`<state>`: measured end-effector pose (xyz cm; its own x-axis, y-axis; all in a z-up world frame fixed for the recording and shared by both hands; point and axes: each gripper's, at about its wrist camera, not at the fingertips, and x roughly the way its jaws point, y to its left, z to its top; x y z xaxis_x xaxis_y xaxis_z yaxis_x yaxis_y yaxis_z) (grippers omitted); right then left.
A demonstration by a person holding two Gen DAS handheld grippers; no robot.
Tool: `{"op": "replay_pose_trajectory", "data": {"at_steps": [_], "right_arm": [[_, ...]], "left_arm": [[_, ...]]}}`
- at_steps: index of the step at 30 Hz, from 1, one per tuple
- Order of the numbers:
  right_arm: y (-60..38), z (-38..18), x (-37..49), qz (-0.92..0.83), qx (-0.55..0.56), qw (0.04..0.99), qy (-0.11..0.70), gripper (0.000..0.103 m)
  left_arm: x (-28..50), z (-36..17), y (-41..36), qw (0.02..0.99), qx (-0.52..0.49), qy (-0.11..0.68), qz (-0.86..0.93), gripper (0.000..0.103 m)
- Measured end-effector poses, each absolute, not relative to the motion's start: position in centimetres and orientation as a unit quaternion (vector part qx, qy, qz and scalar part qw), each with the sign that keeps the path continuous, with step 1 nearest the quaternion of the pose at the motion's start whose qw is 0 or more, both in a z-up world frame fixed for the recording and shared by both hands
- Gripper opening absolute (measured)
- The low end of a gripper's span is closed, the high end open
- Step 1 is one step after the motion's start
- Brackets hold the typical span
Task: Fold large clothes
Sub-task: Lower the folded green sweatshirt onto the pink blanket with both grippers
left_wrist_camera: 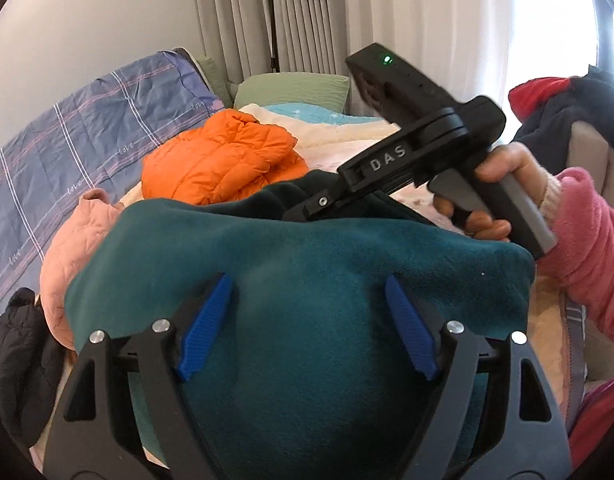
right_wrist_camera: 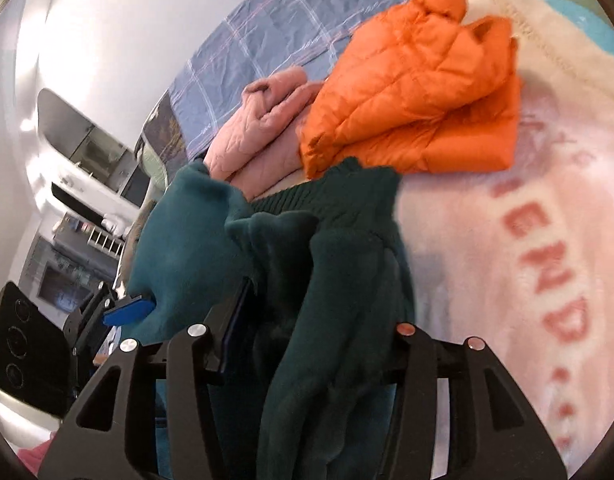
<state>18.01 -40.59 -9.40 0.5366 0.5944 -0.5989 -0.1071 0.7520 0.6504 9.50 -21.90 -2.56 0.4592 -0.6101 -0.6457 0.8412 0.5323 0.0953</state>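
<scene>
Dark teal fleece garment [left_wrist_camera: 291, 264] draped over the pink lettered blanket [right_wrist_camera: 507, 240] on the bed, at 6 o'clock from the folded orange quilted puffer jacket [left_wrist_camera: 223, 160]. Left gripper [left_wrist_camera: 307, 292] with blue fingers [left_wrist_camera: 205, 328] spread wide over the fleece, not pressing it. Right gripper [right_wrist_camera: 307, 332] half spread, bunched teal cloth hanging between; grip on it unclear. Pale pink quilted jacket [right_wrist_camera: 259, 128] at 9 o'clock of the orange one.

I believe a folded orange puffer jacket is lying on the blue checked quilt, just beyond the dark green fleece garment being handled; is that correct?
Not quite. The orange puffer jacket lies on the pink and cream blanket, not on the blue checked quilt, which lies further back beside it. The right wrist view shows this. It is indeed folded and just beyond the dark green fleece garment.
</scene>
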Motion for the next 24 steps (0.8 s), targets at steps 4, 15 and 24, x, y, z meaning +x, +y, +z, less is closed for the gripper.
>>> {"op": "replay_pose_trajectory", "data": {"at_steps": [4,15,24], "right_arm": [[-41.6,-9.0,18.4,0.221,0.318,0.832,0.398,0.040],[-40.8,-11.0,20.4,0.124,0.241,0.853,0.445,0.076],[-42.0,-4.6,6.0,0.149,0.257,0.908,0.297,0.053]], "left_arm": [[9.1,-2.3,-21.6,0.849,0.190,0.258,-0.419,0.081],[9.9,-2.7,-22.7,0.855,0.212,0.277,-0.384,0.083],[9.0,-2.9,-23.4,0.862,0.235,0.267,-0.362,0.084]]}}
